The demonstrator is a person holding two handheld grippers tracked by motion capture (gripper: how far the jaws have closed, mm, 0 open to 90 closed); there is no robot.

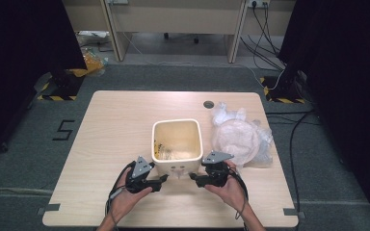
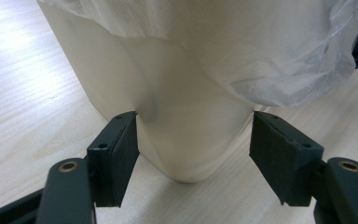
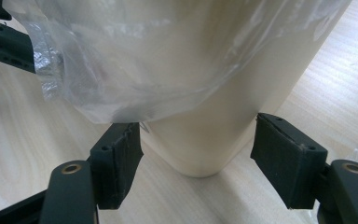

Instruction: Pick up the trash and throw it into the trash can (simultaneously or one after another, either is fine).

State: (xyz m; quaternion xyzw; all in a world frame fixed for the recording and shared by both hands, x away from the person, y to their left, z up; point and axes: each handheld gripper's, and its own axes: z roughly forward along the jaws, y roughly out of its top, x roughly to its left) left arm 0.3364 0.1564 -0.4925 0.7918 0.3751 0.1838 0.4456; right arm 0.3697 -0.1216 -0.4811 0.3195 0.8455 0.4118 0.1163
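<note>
1. The work in hand is judged to be the fitting of a liner to a bin. It is taken to be partly done, since the film is already seen draped over the near rim and hanging down the outside wall.
2. The bin is set upright near the middle of the table, close to its near edge. A heap of spare bags is left just beside it on the right.
3. The left gripper is closed on the bin's near left corner, low down, with both pads laid against the walls below the hem of the liner.
4. The right gripper is placed astride the near right corner with its jaws wide. Its inner pad is met by the liner's edge, but whether the pads are pressed on the wall cannot be told.
5. What is left is thought to be the smoothing and seating of the film round the rim. How the far side is covered cannot be made out.
6. The bin is made of smooth, matt cream plastic, square in plan with rounded corners and tapered toward its base. Small yellowish scraps are seen inside it.
7. The liner is thin, clear and creased, with a ragged lower edge. The table is topped in pale wood grain.
</note>
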